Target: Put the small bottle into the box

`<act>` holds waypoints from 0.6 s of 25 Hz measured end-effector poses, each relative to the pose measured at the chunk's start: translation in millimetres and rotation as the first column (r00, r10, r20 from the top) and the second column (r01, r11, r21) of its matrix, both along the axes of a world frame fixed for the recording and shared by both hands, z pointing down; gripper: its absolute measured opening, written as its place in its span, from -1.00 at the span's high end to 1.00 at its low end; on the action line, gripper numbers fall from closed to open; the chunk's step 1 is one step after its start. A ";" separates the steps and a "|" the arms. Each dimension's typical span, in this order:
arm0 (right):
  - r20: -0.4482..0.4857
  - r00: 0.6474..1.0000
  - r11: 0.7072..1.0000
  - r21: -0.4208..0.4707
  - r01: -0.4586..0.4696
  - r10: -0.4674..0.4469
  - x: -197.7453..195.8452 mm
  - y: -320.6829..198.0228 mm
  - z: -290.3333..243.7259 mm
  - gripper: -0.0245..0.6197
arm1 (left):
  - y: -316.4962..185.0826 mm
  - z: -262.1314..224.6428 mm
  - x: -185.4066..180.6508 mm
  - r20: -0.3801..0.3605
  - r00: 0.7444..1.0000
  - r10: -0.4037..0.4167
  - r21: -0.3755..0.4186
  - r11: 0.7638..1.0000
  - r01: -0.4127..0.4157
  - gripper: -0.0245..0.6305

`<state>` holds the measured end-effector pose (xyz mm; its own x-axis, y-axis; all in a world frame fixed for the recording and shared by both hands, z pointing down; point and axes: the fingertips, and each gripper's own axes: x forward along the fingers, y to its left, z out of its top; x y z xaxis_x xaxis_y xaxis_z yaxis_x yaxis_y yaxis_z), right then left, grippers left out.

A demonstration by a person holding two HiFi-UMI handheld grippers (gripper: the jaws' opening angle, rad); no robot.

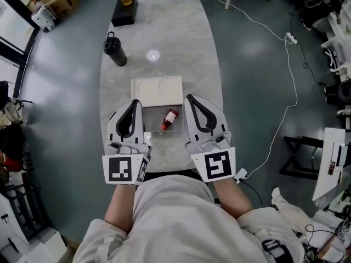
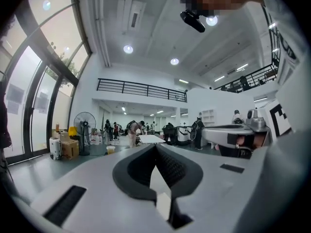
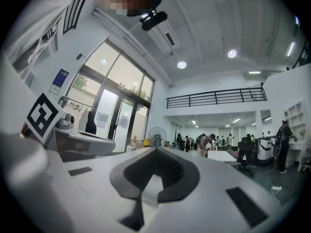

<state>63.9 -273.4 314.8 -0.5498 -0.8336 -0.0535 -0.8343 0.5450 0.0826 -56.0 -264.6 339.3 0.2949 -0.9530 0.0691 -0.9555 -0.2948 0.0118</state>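
Observation:
In the head view a small bottle [image 1: 170, 119] with red contents and a white label lies on its side between my two grippers. It seems to rest in the near half of an open white box [image 1: 157, 90], whose lid lies flat behind it. My left gripper [image 1: 133, 102] is left of the bottle, shut and empty, apart from it. My right gripper [image 1: 189, 97] is to the bottle's right, also shut and empty. Both gripper views look out across the room over the closed jaws of the left gripper [image 2: 155, 147] and the right gripper [image 3: 155, 149]; neither shows bottle or box.
The marble table [image 1: 186, 43] stretches away from me. A black flask [image 1: 115, 49] stands at its far left and a black stand with a cup [image 1: 125, 7] at its far end. A white cable [image 1: 285, 108] runs over the floor on the right.

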 end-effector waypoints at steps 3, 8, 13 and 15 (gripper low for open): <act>0.012 1.000 0.999 0.037 -0.005 0.005 5.2 1.0 -19.1 0.84 | 0.2 -21.3 1.4 0.006 1.000 -0.004 0.050 0.999 0.003 0.86; 0.029 0.999 0.996 0.090 -0.018 0.015 12.5 1.7 -42.8 0.85 | 1.9 -43.9 5.7 0.001 1.000 -0.005 0.105 0.994 0.005 0.86; 0.021 0.999 0.994 0.102 -0.034 0.032 20.9 1.5 -48.4 0.84 | 2.5 -51.4 4.8 0.005 1.000 -0.004 0.121 0.993 0.004 0.86; 0.015 0.999 0.993 0.106 -0.048 0.047 24.0 -0.5 -47.8 0.84 | 1.1 -53.3 -1.0 0.008 1.000 -0.018 0.130 0.991 0.017 0.86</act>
